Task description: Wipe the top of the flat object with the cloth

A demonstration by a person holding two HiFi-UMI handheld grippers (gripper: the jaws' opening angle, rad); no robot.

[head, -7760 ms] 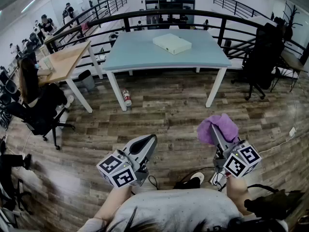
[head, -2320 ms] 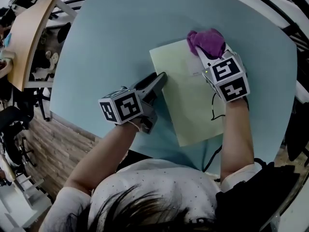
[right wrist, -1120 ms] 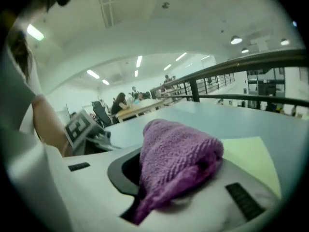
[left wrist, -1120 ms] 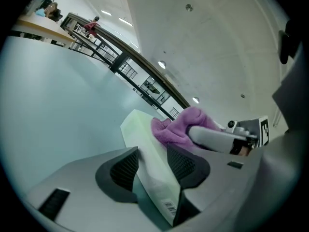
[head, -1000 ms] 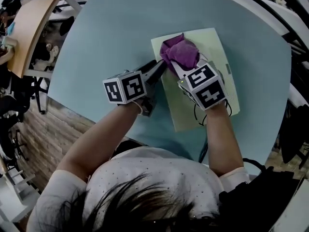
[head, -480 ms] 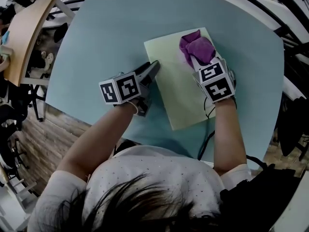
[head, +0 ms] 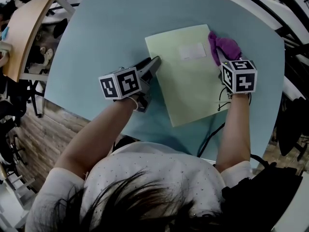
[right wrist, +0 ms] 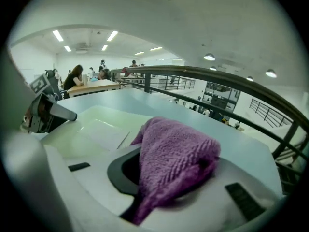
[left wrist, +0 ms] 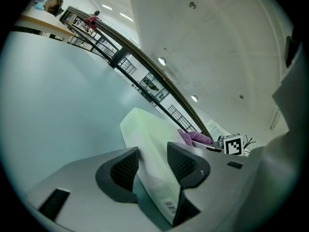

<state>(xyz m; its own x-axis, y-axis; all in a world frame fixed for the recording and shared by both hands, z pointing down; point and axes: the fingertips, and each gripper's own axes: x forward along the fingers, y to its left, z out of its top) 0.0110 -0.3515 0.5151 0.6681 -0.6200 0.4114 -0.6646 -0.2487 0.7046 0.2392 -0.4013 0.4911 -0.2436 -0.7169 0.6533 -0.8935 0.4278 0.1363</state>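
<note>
A flat pale green box [head: 188, 79] lies on the light blue table [head: 96, 37]. My left gripper [head: 154, 63] lies at the box's left edge; in the left gripper view its jaws close around that edge [left wrist: 152, 149]. My right gripper [head: 220, 53] is shut on a purple cloth [head: 225, 44], which rests at the box's right edge, near the far corner. The cloth [right wrist: 176, 156] bulges out between the right jaws and hides their tips. A white label [head: 192, 50] sits on the box top.
The table's near edge [head: 159, 144] runs just in front of the box, with a black cable [head: 211, 132] hanging over it. A wooden desk [head: 26, 25] stands at the far left. A railing [right wrist: 217, 79] borders the table's far side.
The right gripper has carried the cloth rightwards across the box top, from the far middle to the right edge. The left gripper has stayed at the left edge.
</note>
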